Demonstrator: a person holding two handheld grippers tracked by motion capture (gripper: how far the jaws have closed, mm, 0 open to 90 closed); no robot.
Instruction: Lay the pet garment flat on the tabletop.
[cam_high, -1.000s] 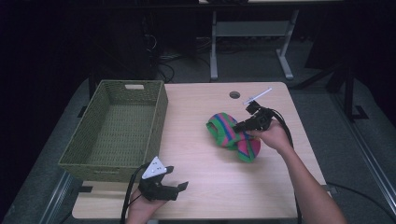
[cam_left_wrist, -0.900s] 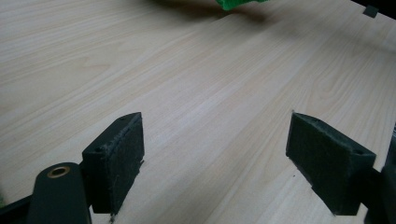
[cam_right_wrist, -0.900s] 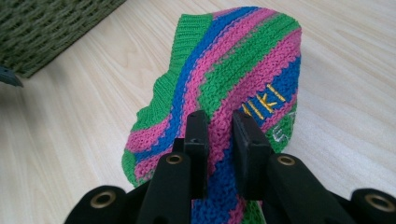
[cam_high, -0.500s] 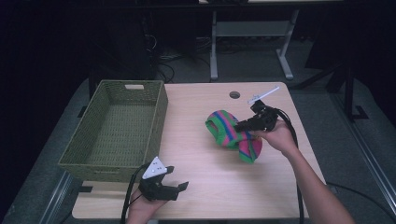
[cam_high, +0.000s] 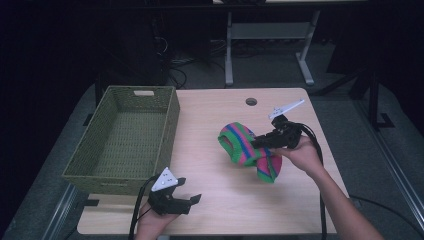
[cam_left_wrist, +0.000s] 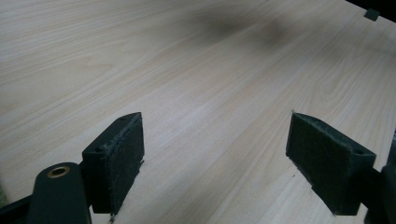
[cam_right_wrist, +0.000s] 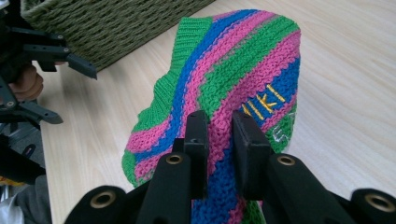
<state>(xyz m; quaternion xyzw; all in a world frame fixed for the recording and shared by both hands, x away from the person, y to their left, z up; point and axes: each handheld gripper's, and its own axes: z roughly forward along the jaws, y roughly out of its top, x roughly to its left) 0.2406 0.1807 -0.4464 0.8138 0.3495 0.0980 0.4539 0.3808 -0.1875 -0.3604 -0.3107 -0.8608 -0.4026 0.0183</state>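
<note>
One knitted hat (cam_high: 248, 149) is all I am moving, and the job looks about half done. My right gripper (cam_high: 261, 141) is clamped on a fold of the hat, which hangs over the right half of the table (cam_high: 220, 105), well apart from the basket (cam_high: 127, 137). In the right gripper view my two black jaws stand close together with the wool (cam_right_wrist: 224, 93) pinched between them. I judge the pickup is done; what is left, if the basket is where it goes, is to carry the hat across to the left, bring it over the rim and let go. The basket holds nothing yet.

My left gripper (cam_high: 187, 202) rests near the front edge of the table, just in front of the basket's near corner. Its jaws stand wide apart with nothing between them; in the left gripper view I see bare wood (cam_left_wrist: 196, 70) past the pads (cam_left_wrist: 121, 158).

The hat is a chunky rib knit in green, pink and blue stripes, soft and limp, bunched where I grip it. It carries stitched lettering in yellow and white that I cannot read in full. The basket is olive green, woven, rectangular, with sloping walls and a slot handle in the far end. The table is pale wood grain, smooth and flat, with a round cable hole (cam_high: 251, 101) near its far edge.
</note>
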